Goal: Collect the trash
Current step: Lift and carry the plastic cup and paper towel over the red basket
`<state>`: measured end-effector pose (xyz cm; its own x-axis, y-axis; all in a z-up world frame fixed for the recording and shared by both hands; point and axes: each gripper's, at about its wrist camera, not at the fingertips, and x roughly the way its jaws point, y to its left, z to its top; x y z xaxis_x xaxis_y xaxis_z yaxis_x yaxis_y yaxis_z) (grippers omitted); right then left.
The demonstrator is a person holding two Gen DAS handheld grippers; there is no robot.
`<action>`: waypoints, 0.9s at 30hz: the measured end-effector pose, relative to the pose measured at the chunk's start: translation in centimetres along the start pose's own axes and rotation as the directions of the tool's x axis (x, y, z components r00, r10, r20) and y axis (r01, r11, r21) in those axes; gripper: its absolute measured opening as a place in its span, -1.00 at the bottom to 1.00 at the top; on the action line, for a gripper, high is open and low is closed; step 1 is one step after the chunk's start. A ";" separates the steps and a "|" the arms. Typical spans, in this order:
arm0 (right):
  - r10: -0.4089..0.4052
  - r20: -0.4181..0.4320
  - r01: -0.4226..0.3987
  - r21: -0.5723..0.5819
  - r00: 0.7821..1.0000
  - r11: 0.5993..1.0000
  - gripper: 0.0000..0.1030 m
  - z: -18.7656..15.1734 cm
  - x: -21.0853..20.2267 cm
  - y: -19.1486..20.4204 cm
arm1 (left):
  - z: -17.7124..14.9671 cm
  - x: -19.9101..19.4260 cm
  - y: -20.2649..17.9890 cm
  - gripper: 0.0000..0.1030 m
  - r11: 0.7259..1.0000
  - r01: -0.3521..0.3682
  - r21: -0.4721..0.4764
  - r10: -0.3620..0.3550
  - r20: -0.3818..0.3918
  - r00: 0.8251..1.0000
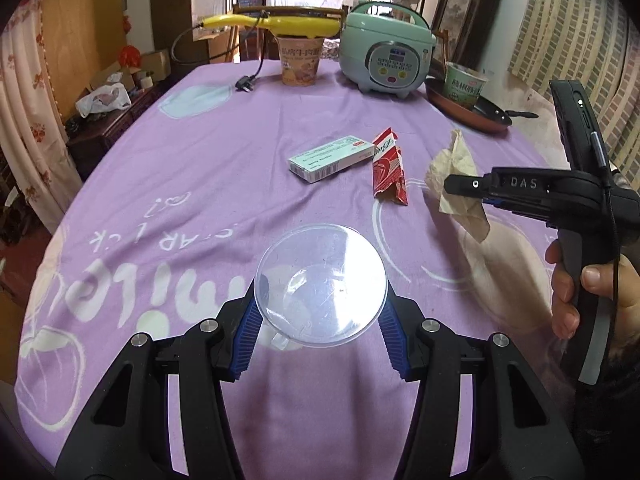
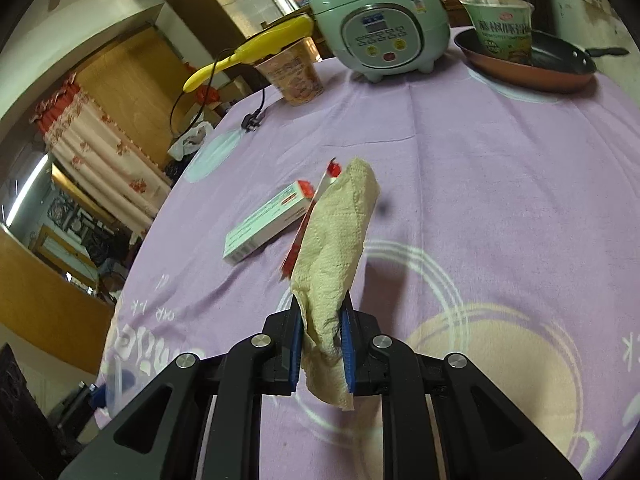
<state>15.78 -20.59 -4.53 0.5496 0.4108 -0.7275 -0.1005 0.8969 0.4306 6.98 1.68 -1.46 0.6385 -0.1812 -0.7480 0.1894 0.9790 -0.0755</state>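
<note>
Left claw: the left claw (image 1: 320, 312) is closed partway around a clear plastic cup (image 1: 320, 286), its blue pads (image 1: 250, 336) pressed to the cup's two sides, mouth facing the camera, held above the near part of the table (image 1: 200, 160).
Right claw: the right claw (image 2: 322, 344) is clamped nearly closed on a crumpled beige paper napkin (image 2: 336, 248), which stands up out of the jaws clear of the purple tablecloth (image 2: 480, 160).
Trash left on the table: a white medicine box (image 1: 330, 158) lies near the middle, with a red and white wrapper (image 1: 390, 170) just beside it on the right.
Other things, far side: a green rice cooker (image 1: 386, 54), a noodle cup (image 1: 300, 60) with a yellow corded tool (image 1: 276, 24) laid across it, and a green noodle cup (image 1: 466, 84) standing in a frying pan (image 1: 472, 110).
Step in hand: judged from the frames, the napkin is lifted and on its way to the cup, which looks to serve as the collector.
Next move: it calls for carrying the napkin left and nearer, over the cup's mouth, then opening the right claw; the soft paper may cling to a pad or catch on the rim.
Left view only: it shows the cup's open mouth, the right claw from the side, and the right hand (image 1: 572, 292) on its handle.
Right view only: it shows the grip on the napkin end on; the napkin hides most of the wrapper, and the cup is only a faint blur at the near left edge.
</note>
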 end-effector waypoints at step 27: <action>0.227 -0.134 -0.255 -0.253 0.965 0.933 -0.65 -16.3 -6.9 15.4 | -15.5 -15.6 10.0 0.03 0.974 -0.086 -0.208 0.113 0.124 0.986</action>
<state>-3.11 -6.98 -1.62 0.3958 0.6221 -0.6755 -0.4440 0.7735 0.4522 -12.62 15.77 -0.77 0.7432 -0.0795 -0.6644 -0.0252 0.9889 -0.1464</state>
